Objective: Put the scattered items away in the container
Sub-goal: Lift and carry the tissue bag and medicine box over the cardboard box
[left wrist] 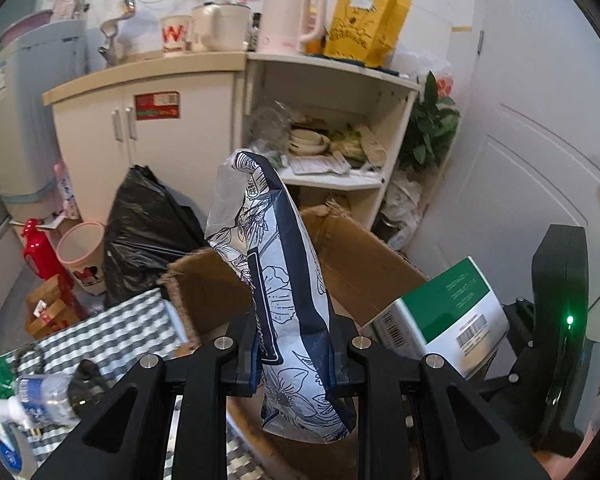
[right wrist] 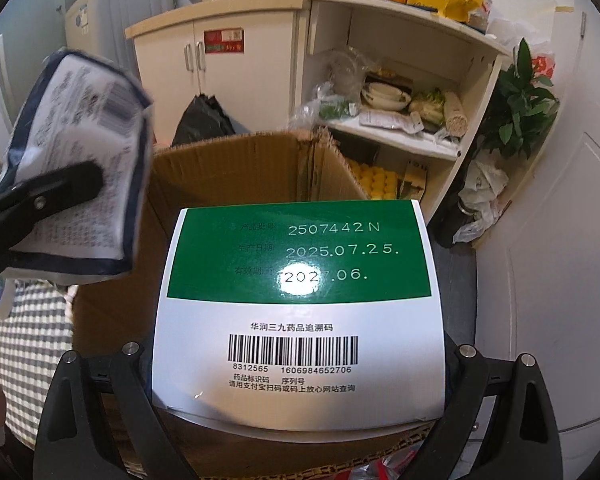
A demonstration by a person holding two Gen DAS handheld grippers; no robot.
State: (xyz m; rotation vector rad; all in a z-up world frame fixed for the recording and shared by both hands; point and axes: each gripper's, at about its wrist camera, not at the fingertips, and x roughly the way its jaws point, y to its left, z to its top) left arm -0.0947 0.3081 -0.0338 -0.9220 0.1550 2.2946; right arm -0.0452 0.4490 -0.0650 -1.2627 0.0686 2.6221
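While both tongs are hovering over the open brown cardboard box [right wrist: 236, 176], left tongs [left wrist: 296, 354] are clamping the upright navy-and-white floral pouch [left wrist: 276, 264] (long axis vertical), and right tongs [right wrist: 300, 364] are gripping the green-and-white medicine carton [right wrist: 300, 300].

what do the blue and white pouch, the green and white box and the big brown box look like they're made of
Pouch: thin plastic film, probably glossy; it creases and its top edge looks translucent.
Green and white box: coated paperboard, smooth; a bright glare spot sits on the green panel.
Brown box: matte corrugated cardboard; fluted edges show at the flaps.
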